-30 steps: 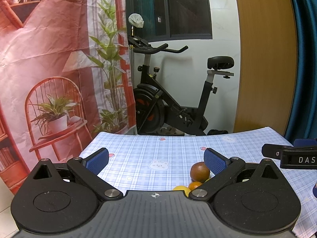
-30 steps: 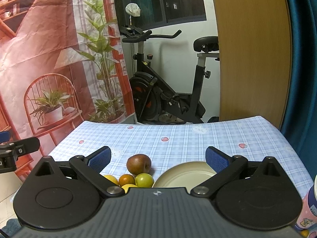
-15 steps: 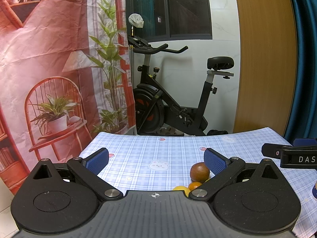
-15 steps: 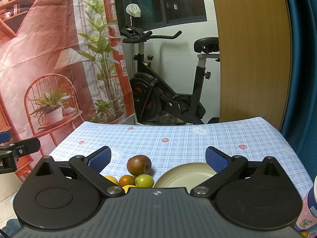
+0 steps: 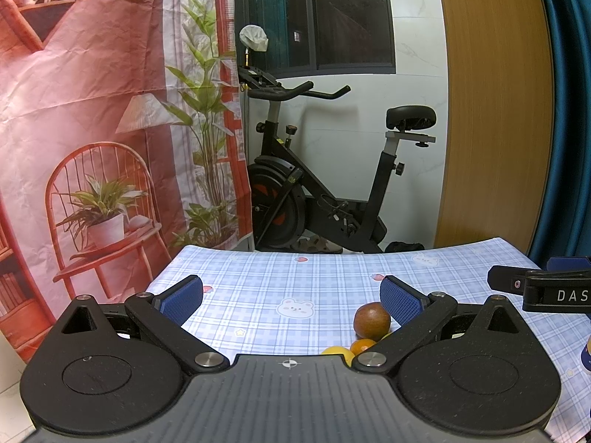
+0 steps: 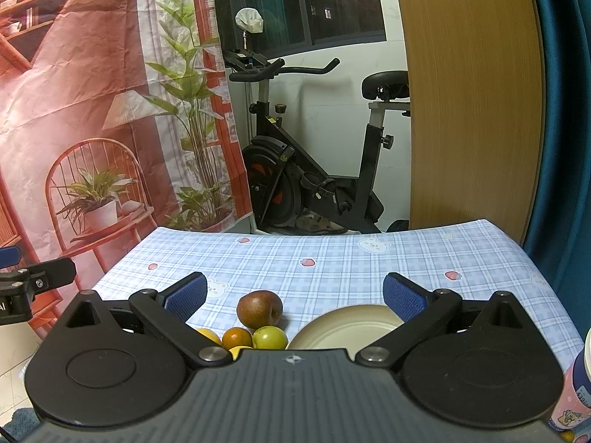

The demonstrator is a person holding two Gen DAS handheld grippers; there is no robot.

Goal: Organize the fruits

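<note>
Both tongs, left (image 5: 291,301) and right (image 6: 293,295), gape wide, empty; risk: nudging round brown-red apple (image 6: 259,309) rolls clustered fruit off blue-checked bench (image 6: 332,258).

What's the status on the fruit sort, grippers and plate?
Both grippers open, empty: left gripper, right gripper. Brown fruit, orange, green fruit clustered on cloth, left of bare plate. Nothing blocking.
</note>
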